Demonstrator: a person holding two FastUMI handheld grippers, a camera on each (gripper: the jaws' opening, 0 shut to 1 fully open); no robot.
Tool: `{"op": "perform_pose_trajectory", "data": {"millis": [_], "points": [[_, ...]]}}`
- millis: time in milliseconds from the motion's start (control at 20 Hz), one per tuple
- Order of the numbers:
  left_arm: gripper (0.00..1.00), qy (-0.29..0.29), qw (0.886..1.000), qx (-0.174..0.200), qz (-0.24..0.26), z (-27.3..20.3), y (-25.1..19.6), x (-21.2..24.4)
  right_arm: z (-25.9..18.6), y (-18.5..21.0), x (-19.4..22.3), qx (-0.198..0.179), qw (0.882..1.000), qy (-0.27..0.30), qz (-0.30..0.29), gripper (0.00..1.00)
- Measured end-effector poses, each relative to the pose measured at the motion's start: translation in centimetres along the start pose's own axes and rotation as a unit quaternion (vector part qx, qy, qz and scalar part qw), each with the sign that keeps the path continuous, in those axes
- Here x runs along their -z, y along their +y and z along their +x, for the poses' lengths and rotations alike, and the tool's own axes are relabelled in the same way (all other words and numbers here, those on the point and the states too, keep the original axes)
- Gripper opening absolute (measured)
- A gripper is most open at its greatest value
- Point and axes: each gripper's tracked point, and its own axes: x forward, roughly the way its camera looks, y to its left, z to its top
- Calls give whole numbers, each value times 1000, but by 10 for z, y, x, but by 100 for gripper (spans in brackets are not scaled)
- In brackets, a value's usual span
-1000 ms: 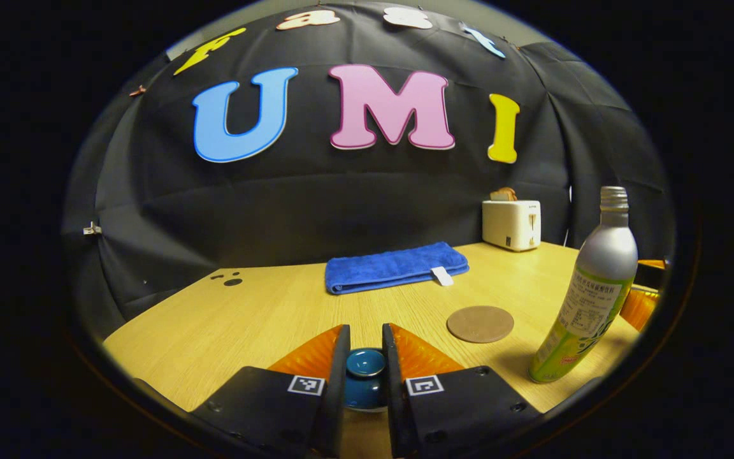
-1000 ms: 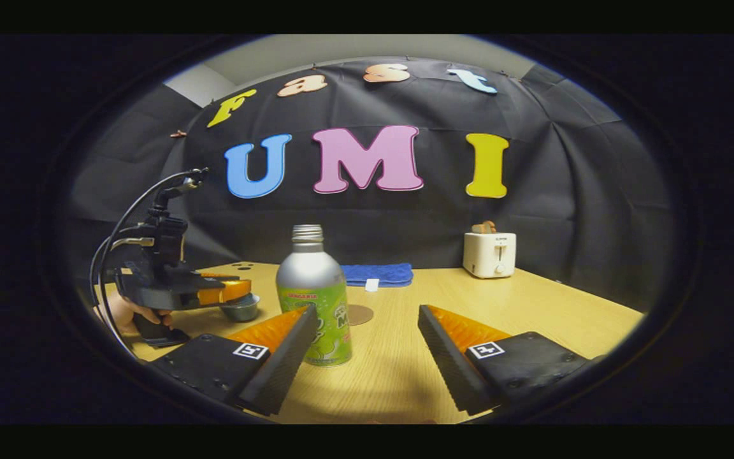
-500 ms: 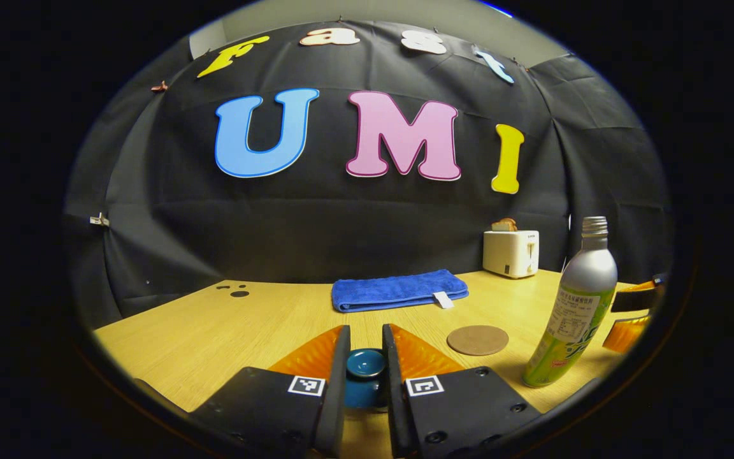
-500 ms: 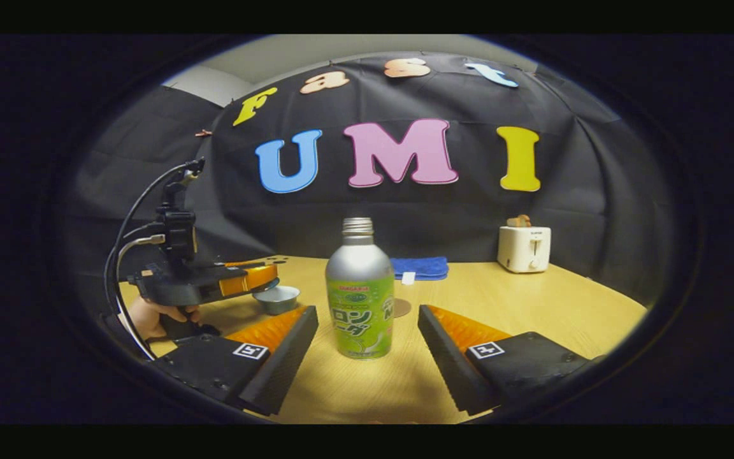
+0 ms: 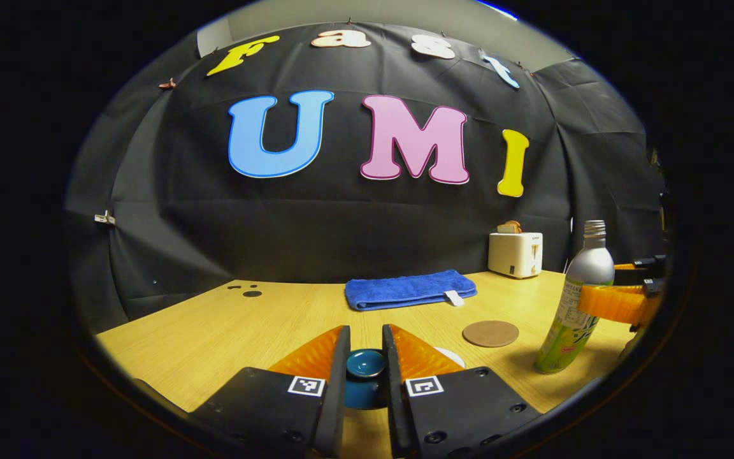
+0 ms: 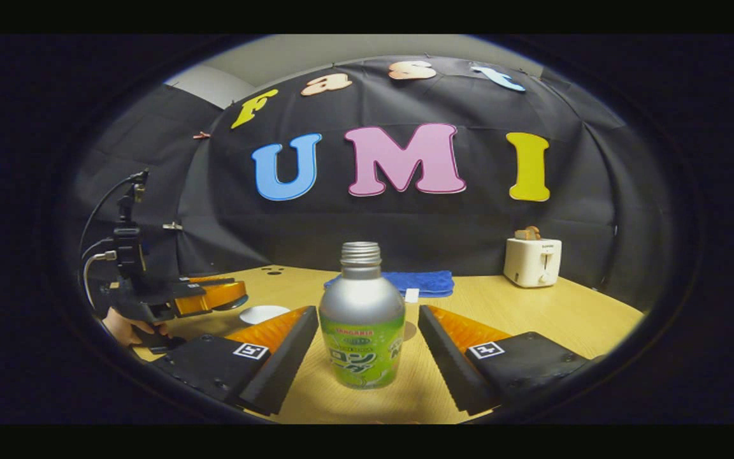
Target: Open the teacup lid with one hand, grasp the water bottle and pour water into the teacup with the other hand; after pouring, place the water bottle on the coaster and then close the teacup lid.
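Pinching the blue teacup lid (image 5: 366,363) by its round knob, the left gripper (image 5: 365,357) has both fingers pressed on it in the left gripper view. A bit of white, the teacup (image 5: 451,356), peeks out just past the right finger. Farther on the wooden table (image 5: 214,331) lies the round brown coaster (image 5: 490,333). The water bottle (image 5: 575,299) stands to the right of the coaster, a little apart from it. The right gripper (image 5: 615,290) reaches in from the edge with a finger at each side of the bottle. A folded blue towel (image 5: 410,289) and a white toaster (image 5: 515,254) sit at the back by the black wall.

Over in the right gripper view, the bottle (image 6: 362,325) stands straight up between the two fingers of the right gripper (image 6: 367,331). The fingers are spread wide, with gaps on both sides, so they do not touch it. The bottle has no cap on. At the left, a hand (image 6: 126,326) holds the left gripper (image 6: 214,294) up above the open white teacup (image 6: 264,313). The towel (image 6: 424,282) shows behind the bottle and the toaster (image 6: 532,261) stands off to the right.
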Motion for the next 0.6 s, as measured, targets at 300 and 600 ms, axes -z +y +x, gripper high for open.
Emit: {"op": "perform_pose_trajectory", "data": {"millis": [300,600], "points": [[32,1,1000,-22,0,-6,32,1,27,3,20,5,1000,29,-7,98],[34,1,1000,-23,0,-8,42,2,41,5,21,10,999,31,-5,84]]}}
